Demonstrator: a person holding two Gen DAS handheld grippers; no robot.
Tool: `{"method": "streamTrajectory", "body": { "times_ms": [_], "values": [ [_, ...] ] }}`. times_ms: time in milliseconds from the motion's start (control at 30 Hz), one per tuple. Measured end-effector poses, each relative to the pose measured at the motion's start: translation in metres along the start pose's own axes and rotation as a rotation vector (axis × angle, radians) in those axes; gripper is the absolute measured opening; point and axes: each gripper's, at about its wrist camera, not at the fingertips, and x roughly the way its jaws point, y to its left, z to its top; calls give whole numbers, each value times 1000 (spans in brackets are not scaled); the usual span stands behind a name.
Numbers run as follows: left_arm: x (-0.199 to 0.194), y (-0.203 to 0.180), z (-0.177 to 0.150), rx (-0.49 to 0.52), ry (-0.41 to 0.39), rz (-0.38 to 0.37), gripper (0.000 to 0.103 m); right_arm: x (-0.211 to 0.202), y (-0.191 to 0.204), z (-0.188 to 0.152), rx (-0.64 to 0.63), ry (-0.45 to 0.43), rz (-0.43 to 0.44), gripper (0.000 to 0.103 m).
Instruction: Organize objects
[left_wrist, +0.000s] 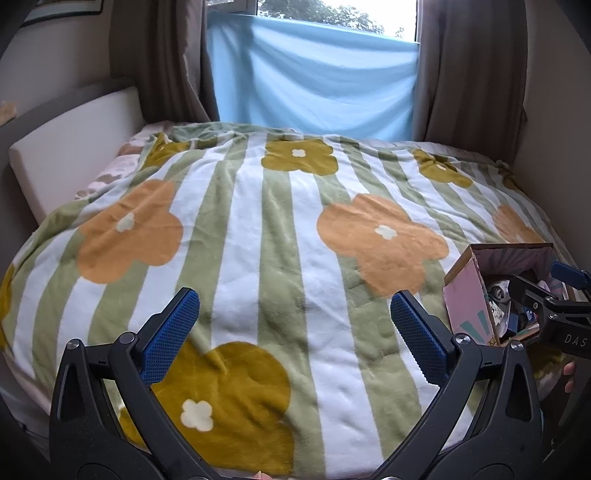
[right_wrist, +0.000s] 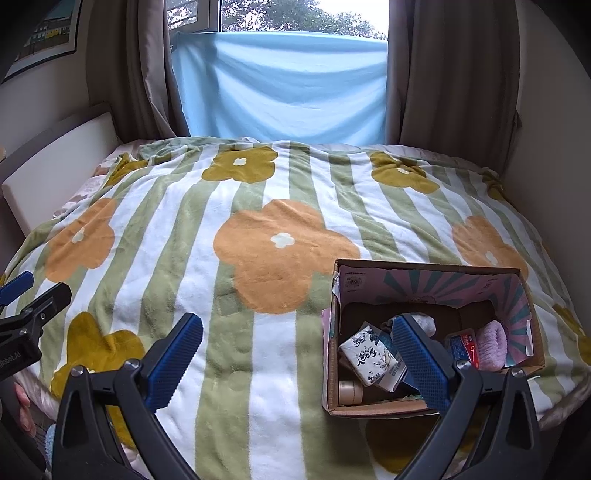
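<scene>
Box (right_wrist: 424, 275) on bed (right_wrist: 258, 295), holding gathered items; left gripper (left_wrist: 295, 332) and right gripper (right_wrist: 295, 354), jaws wide open, empty, apparently ready.

Both wrist views look along their jaws across the bed (left_wrist: 295, 229) toward the window (right_wrist: 295, 14), sharing the box (right_wrist: 428, 280) near the right jaws.

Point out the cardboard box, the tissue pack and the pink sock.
cardboard box (right_wrist: 373, 405), right wrist view, on its near front wall.
tissue pack (right_wrist: 364, 354), right wrist view, on its printed white face.
pink sock (right_wrist: 491, 345), right wrist view, on its fuzzy middle.
</scene>
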Motion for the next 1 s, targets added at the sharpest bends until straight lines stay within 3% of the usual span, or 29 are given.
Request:
{"method": "streamTrajectory", "body": {
  "times_ms": [1000],
  "values": [
    [-1,-12,3,10,9,-24,103,-4,5,0,-14,-2,8,102]
  ]
}}
